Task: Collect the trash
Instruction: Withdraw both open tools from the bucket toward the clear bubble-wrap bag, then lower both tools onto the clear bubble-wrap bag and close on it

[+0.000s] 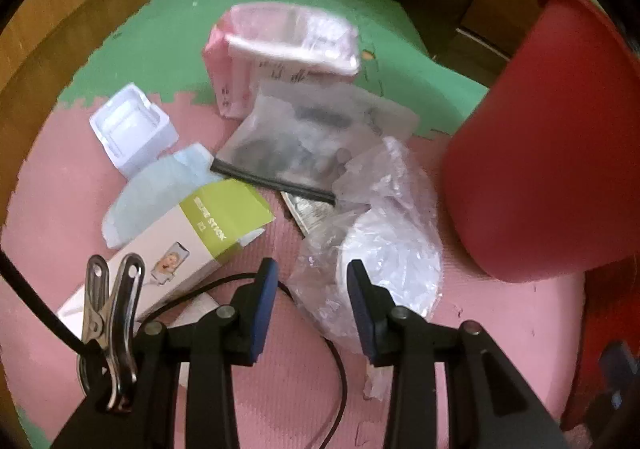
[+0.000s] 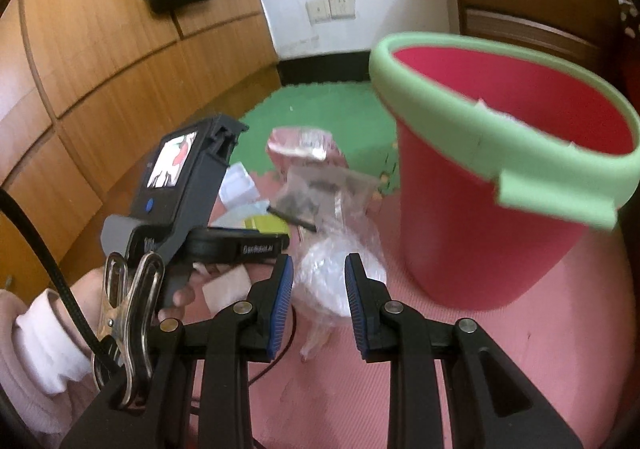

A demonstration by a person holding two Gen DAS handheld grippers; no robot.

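A pile of trash lies on the pink foam mat: a clear plastic wrap around a white round thing (image 1: pixel 380 245), a selfie-stick box (image 1: pixel 180 249), a grey zip bag (image 1: pixel 304 141), a pale blue mask (image 1: pixel 156 189), a white tray (image 1: pixel 132 129) and a pink-and-white carton (image 1: pixel 284 53). My left gripper (image 1: pixel 312 281) hangs open just over the wrap's near edge, nothing between its pads. My right gripper (image 2: pixel 319 277) is open too, held above the same plastic wrap (image 2: pixel 340 273). A red bin with a green rim (image 2: pixel 500 185) stands right of the pile.
The red bin (image 1: pixel 552 153) fills the right side of the left wrist view. A thin black cable (image 1: pixel 340 373) runs over the mat below the left gripper. Wooden cabinets (image 2: pixel 100 61) curve along the left. A hand in a pink sleeve (image 2: pixel 36 341) holds the left device.
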